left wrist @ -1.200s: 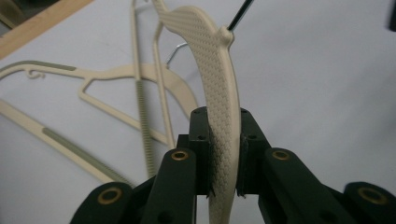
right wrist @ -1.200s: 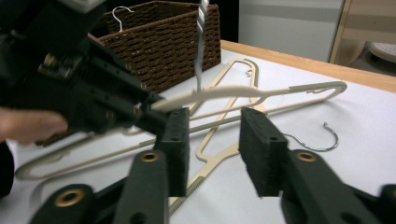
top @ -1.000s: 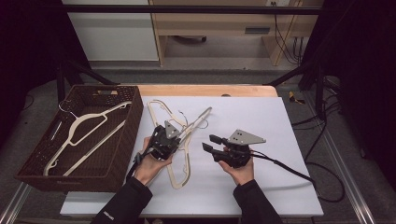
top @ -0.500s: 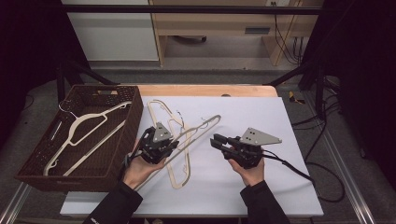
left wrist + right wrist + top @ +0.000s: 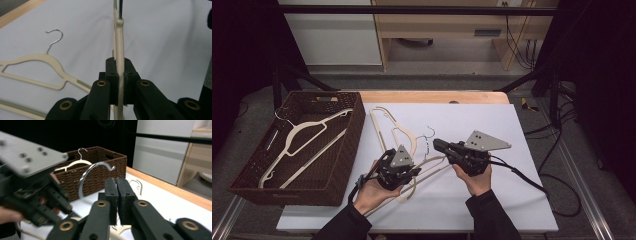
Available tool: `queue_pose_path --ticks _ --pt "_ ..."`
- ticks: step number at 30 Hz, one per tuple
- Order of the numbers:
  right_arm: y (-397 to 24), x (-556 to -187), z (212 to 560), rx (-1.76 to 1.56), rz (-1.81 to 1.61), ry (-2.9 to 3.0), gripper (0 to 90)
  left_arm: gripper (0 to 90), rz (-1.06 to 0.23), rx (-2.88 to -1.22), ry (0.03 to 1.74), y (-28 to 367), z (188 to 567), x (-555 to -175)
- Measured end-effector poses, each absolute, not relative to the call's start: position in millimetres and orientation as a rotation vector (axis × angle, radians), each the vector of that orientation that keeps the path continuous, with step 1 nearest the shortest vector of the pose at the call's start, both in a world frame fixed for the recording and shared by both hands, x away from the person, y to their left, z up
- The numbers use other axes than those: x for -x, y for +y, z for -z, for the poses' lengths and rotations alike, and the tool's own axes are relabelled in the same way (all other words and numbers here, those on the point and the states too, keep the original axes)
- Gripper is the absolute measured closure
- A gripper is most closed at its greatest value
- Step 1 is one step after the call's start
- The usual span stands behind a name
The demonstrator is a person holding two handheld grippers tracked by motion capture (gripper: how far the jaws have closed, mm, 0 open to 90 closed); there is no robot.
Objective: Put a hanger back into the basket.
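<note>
My left gripper (image 5: 409, 172) (image 5: 120, 65) is shut on the arm of a cream hanger (image 5: 432, 167) (image 5: 119, 45), which I see edge-on between the pads. The hanger's metal hook (image 5: 428, 134) (image 5: 92, 175) curves up just left of my right gripper (image 5: 438, 145) (image 5: 117, 182). Those jaws have just been closing and now meet, with nothing visible between them. Both grippers hover over the white table (image 5: 492, 120). The left gripper (image 5: 37, 195) shows blurred in the right gripper view.
A brown wicker basket (image 5: 347, 150) (image 5: 100, 170) at the table's left holds one cream hanger (image 5: 307, 132) (image 5: 75, 163). Two more cream hangers (image 5: 387, 120) (image 5: 45, 72) lie on the table beyond the left gripper. A cable trails right from the right gripper.
The held hanger has swung down flatter, bringing its hook to the right gripper's tip. The right gripper has risen and its jaws have closed. The left hand shifted slightly.
</note>
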State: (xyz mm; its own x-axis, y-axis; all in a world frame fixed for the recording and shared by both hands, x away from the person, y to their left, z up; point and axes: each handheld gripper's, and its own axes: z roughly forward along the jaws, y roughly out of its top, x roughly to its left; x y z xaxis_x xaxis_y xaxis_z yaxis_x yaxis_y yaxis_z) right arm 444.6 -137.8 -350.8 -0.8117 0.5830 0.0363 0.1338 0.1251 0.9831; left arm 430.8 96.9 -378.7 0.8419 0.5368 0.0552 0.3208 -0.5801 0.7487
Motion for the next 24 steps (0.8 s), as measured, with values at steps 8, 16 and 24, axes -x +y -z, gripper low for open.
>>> queue_pose_path --ticks 8,16,24 --pt "-133.2 -436.7 358.6 -0.656 -1.693 2.143 90.0 85.7 -0.377 -2.234 0.661 97.0 379.9 -434.0" --pt "-129.7 -430.5 358.7 -0.636 -1.770 2.153 90.0 85.7 -0.384 -2.231 0.669 93.2 380.6 -434.9" --pt "-123.1 -431.1 359.7 -0.634 -1.771 2.159 90.0 85.7 -0.383 -2.232 0.661 90.2 380.4 -434.0"
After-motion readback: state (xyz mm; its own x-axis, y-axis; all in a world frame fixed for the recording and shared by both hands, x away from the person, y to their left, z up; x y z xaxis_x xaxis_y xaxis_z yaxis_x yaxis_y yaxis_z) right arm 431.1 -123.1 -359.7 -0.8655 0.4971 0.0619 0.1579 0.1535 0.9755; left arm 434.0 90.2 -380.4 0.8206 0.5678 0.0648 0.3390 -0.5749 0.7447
